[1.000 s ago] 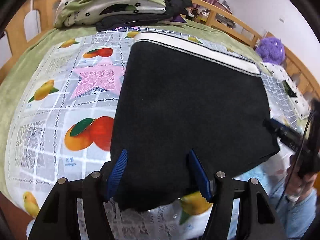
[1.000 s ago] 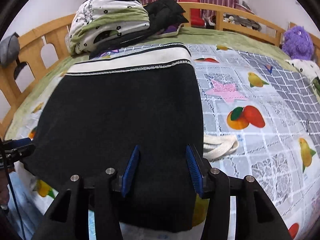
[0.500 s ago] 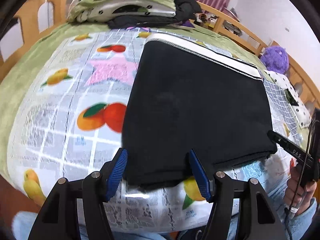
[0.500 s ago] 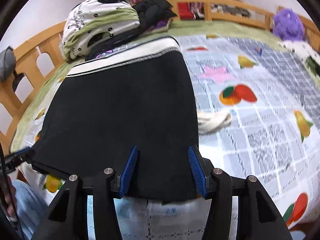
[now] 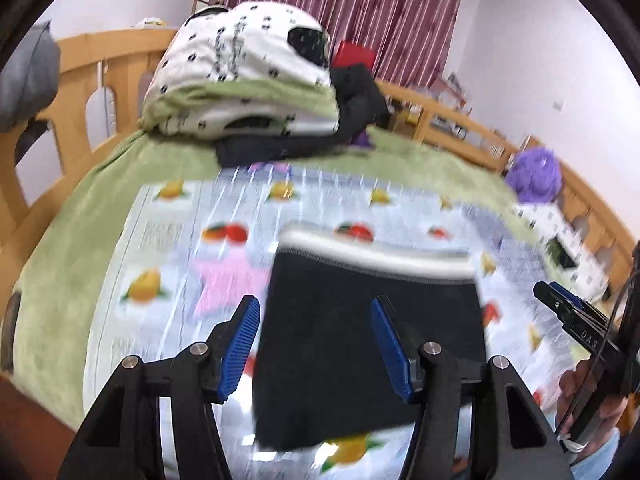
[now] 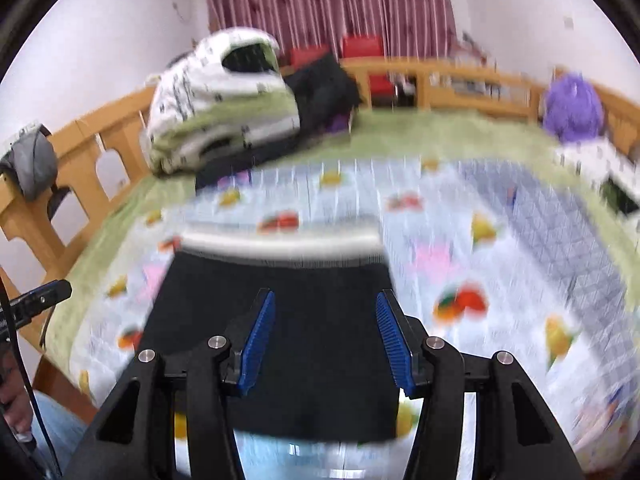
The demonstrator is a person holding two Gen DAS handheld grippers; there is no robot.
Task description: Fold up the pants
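The black pants (image 5: 360, 344) lie folded flat on the fruit-print sheet, white waistband (image 5: 372, 254) at the far edge. They also show in the right wrist view (image 6: 288, 340). My left gripper (image 5: 316, 346) is open and empty, held above the pants' near part. My right gripper (image 6: 326, 340) is open and empty, also above the near part. The right gripper's tip (image 5: 560, 304) shows at the right of the left wrist view. The left gripper's tip (image 6: 40, 300) shows at the left of the right wrist view. Both views are motion-blurred.
A stack of folded bedding and dark clothes (image 5: 256, 92) sits at the bed's far end. A purple plush toy (image 5: 534, 174) and a white spotted cloth (image 5: 560, 232) lie at the right. A wooden bed rail (image 6: 96, 152) runs around the mattress.
Both grippers have pulled back and risen away from the pants, so the pants look smaller and farther. The cameras now see more of the room. Both stay open.
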